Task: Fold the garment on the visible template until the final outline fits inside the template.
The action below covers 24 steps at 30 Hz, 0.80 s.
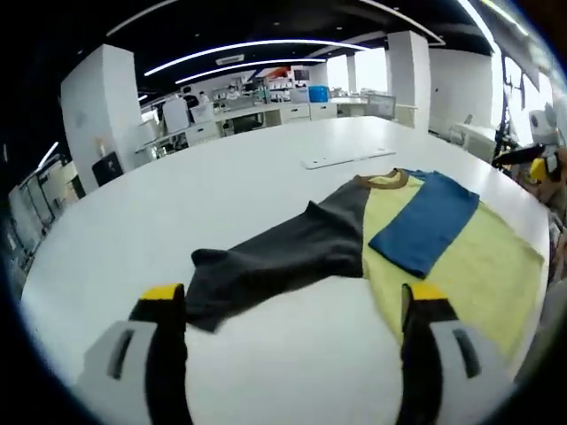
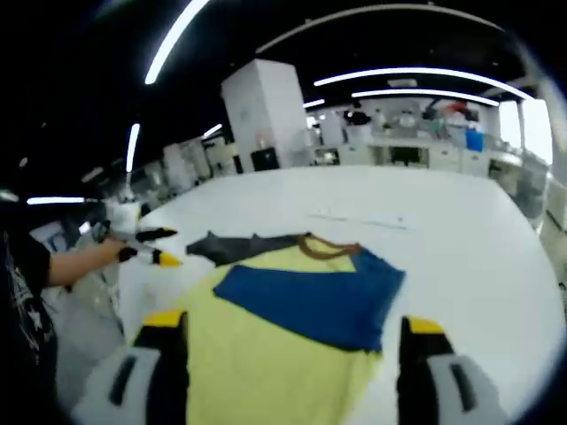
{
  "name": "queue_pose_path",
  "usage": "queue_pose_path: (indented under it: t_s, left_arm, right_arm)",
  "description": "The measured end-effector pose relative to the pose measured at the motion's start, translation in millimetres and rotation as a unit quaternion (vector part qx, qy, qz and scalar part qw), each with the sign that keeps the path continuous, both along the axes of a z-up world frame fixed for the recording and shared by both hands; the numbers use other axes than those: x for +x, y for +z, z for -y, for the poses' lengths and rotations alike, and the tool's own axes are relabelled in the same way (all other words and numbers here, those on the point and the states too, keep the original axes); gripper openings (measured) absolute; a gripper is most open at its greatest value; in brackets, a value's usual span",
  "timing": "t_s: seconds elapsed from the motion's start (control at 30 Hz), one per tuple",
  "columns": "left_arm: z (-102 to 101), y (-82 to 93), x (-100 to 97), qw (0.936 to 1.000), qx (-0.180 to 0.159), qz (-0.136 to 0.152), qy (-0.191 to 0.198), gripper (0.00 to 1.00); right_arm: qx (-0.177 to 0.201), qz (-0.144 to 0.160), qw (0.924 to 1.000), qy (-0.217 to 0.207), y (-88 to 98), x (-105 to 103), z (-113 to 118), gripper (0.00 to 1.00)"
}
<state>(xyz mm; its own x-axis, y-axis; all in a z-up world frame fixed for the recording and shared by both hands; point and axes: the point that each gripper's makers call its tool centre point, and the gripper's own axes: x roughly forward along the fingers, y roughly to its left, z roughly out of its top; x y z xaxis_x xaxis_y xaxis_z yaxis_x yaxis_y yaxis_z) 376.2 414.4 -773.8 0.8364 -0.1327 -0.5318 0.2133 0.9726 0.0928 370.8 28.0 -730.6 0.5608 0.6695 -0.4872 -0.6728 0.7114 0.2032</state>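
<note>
Garment (image 1: 381, 230) on table (image 1: 221, 177), beyond open left tool (image 1: 292, 305)

Yellow garment (image 1: 461, 266) lies flat on the table, blue sleeve folded across (grey sleeve outstretched).

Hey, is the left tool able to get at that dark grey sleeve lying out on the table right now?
Probably yes. The left tool stands open just short of the dark grey sleeve, which lies flat on the white table with nothing between them.
</note>
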Motion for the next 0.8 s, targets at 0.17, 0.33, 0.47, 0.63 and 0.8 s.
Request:
queue_pose_path:
  t_s: [0.17,0.33,0.47,0.63,0.8]
  left_arm:
    - [-20.4,6.9,0.4,0.9998,-0.011,0.005,0.016,0.93]
    - [-34.6,10.5,-0.2,0.9986,-0.034,0.018,0.037,0.87]
    - [-47.6,9.8,0.7,0.9963,-0.054,0.026,0.061,0.81]
    - [-56.4,4.7,0.7,0.9962,-0.046,0.022,0.071,0.69]
    - [-72.0,-0.6,6.2,0.9963,-0.027,0.019,0.080,0.54]
  right_arm:
    - [-0.030,0.002,0.9995,0.007,-7.5,-20.3,4.0,0.99]
    - [-0.035,0.005,0.9993,0.011,-12.8,-41.1,6.0,0.99]
    - [-0.039,0.011,0.9990,0.018,-13.6,-56.1,6.3,0.99]
    - [-0.027,0.011,0.9994,0.018,-12.5,-71.5,9.6,0.99]
    - [-0.026,0.013,0.9993,0.021,-13.4,-83.5,12.5,0.99]
